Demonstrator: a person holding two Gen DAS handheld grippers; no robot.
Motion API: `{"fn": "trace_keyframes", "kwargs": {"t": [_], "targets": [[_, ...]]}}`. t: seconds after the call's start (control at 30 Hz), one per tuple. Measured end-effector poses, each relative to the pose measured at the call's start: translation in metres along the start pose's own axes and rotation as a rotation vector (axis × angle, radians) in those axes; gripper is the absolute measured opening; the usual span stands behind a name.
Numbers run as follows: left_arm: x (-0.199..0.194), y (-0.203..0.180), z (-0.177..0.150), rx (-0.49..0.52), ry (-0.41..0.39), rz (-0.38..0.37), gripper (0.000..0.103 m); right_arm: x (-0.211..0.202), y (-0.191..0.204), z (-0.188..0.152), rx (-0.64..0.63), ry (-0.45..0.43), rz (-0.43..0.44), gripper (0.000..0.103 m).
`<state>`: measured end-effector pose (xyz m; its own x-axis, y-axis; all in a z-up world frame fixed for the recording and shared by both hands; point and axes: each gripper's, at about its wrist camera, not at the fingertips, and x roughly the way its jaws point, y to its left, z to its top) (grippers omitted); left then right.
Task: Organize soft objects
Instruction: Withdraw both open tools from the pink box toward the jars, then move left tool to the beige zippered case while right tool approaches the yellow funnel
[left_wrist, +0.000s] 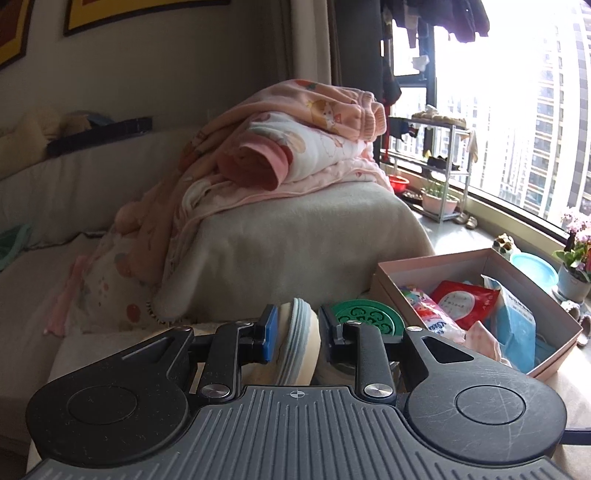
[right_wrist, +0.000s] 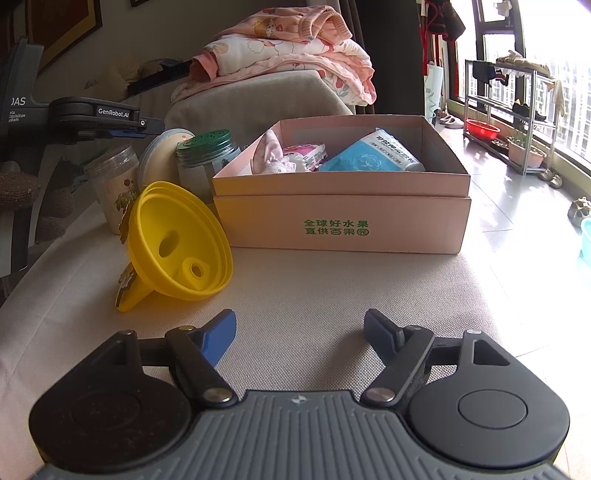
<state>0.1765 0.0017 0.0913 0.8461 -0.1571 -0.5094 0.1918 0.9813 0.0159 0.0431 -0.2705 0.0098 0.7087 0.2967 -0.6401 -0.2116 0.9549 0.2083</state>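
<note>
A pink cardboard box (right_wrist: 340, 221) stands on the beige surface and holds soft packs: a blue tissue pack (right_wrist: 373, 155), a pink pack (right_wrist: 306, 151) and a pink cloth (right_wrist: 273, 155). It also shows in the left wrist view (left_wrist: 436, 266). My left gripper (left_wrist: 295, 332) has its fingers around a round cream cushion-like disc with a grey rim (left_wrist: 299, 339), which also shows in the right wrist view (right_wrist: 159, 158); contact is unclear. My right gripper (right_wrist: 299, 332) is open and empty, low over the surface in front of the box.
A yellow funnel (right_wrist: 177, 243) lies left of the box. A green-lidded jar (right_wrist: 207, 155) and a clear flower-print jar (right_wrist: 110, 181) stand behind it. Pink blankets (left_wrist: 295, 140) are piled on the sofa arm. A window ledge with plants (left_wrist: 576, 258) is at the right.
</note>
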Motion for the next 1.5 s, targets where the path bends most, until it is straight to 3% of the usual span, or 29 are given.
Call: {"fn": "trace_keyframes", "kwargs": {"t": [0.17,0.27,0.47,0.6,0.7,0.8,0.93,1.1,1.2,1.37,1.5], "targets": [[0.033,0.002,0.041,0.016,0.185,-0.010,0.028,0.000,-0.001,0.000,0.007,-0.002,0.009,0.078],[0.057,-0.002,0.053,0.066,0.296,0.031,0.029,0.000,-0.003,0.000,0.015,-0.003,0.015,0.078],[0.074,-0.001,0.055,0.074,0.369,0.030,0.033,-0.001,-0.004,0.001,0.025,-0.005,0.024,0.078],[0.068,0.004,0.055,0.037,0.398,-0.034,0.033,-0.001,-0.005,0.001,0.027,-0.005,0.029,0.079],[0.052,0.002,0.053,0.038,0.375,-0.066,0.038,0.000,-0.004,0.001,0.026,-0.004,0.031,0.080],[0.019,-0.008,0.040,0.098,0.260,-0.114,0.038,-0.001,-0.004,0.001,0.027,-0.004,0.031,0.080],[-0.005,-0.028,0.001,0.235,0.127,-0.057,0.038,-0.001,-0.003,0.001,0.023,-0.003,0.027,0.080],[-0.001,-0.037,-0.029,0.280,0.009,0.066,0.039,-0.001,-0.003,0.001,0.018,-0.003,0.023,0.080],[0.010,-0.036,-0.030,0.286,-0.005,0.093,0.035,-0.001,-0.002,0.001,0.015,-0.002,0.021,0.080],[0.022,-0.028,-0.026,0.288,0.061,0.103,0.042,-0.001,-0.002,0.001,0.015,-0.002,0.022,0.080],[0.025,-0.029,-0.028,0.283,0.083,0.104,0.039,-0.001,-0.003,0.001,0.017,-0.003,0.024,0.080]]}}
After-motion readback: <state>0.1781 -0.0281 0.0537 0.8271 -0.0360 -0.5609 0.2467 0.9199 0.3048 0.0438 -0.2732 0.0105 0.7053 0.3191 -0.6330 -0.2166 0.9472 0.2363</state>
